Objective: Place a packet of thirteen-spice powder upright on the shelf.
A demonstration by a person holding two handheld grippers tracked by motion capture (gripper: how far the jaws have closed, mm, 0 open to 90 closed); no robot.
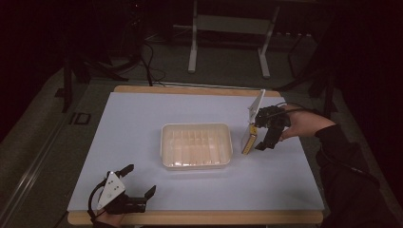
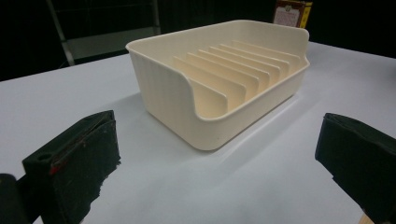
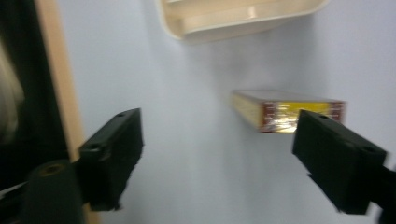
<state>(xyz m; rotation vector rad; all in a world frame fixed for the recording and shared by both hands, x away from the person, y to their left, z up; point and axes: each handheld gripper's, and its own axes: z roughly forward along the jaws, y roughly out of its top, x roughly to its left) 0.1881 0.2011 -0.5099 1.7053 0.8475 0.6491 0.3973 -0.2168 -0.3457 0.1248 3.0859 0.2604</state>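
Observation:
A cream plastic rack tray (image 1: pixel 196 145) with upright dividers sits mid-table; it fills the middle of the left gripper view (image 2: pixel 224 84). A flat yellow and red box (image 1: pixel 249 138) stands on edge just right of the tray, and its top peeks over the tray's far wall (image 2: pixel 292 12). My right gripper (image 1: pixel 258 136) hangs beside that box with its jaws spread wide. In the right gripper view (image 3: pixel 219 122) the box (image 3: pixel 280 111) lies ahead by the right jaw, not pinched between the pads. My left gripper (image 1: pixel 141 178) rests open and empty at the front left corner, facing the tray (image 2: pixel 217 154).
The white mat (image 1: pixel 142 118) covers a wooden table whose edge (image 3: pixel 56 79) runs close along the right gripper's left jaw. Metal stand legs (image 1: pixel 192 52) and cables lie on the dark floor beyond the table's far edge.

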